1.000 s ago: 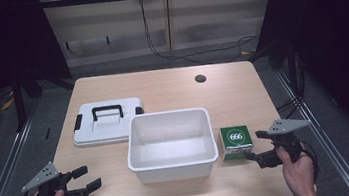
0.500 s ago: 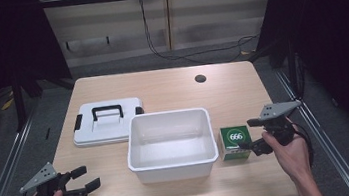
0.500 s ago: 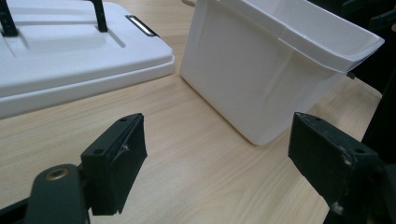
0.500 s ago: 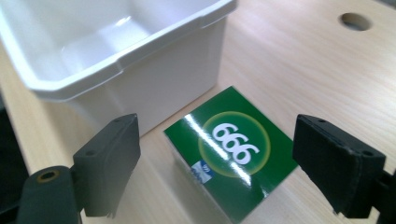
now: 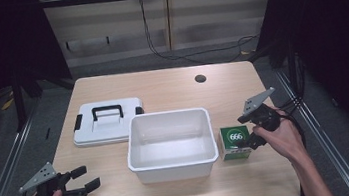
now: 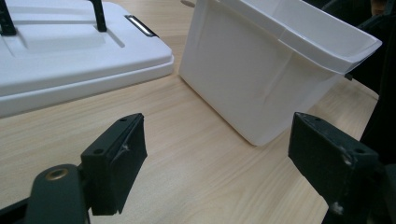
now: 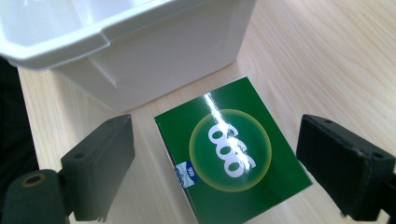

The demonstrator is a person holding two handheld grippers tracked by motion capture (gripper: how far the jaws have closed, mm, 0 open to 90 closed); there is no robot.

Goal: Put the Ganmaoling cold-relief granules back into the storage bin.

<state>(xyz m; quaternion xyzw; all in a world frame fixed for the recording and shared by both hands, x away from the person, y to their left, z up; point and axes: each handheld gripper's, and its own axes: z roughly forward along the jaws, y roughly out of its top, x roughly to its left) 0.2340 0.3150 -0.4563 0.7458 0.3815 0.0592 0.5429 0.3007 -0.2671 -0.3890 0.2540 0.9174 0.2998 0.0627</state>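
A green box marked 666 (image 5: 233,141) (image 7: 233,151) lies on the table just right of a white open bin (image 5: 171,143) (image 7: 116,42) (image 6: 275,60). My right gripper (image 5: 246,137) (image 7: 219,163) hovers over the box, open, with its jaws on either side of it and not touching. My left gripper (image 5: 85,178) (image 6: 229,158) rests low near the table's front left corner, open, aimed at the bin's side wall with nothing between its jaws. A white lid with a black handle (image 5: 107,120) (image 6: 70,51) lies flat at the bin's left.
The wooden table (image 5: 161,89) has a round cable hole (image 5: 200,78) at its back right. Dark floor and metal rails flank it on both sides. Bare tabletop lies in front of the bin and behind it.
My right gripper has moved left and forward from the table's right edge to above the green box. The left gripper has barely shifted.
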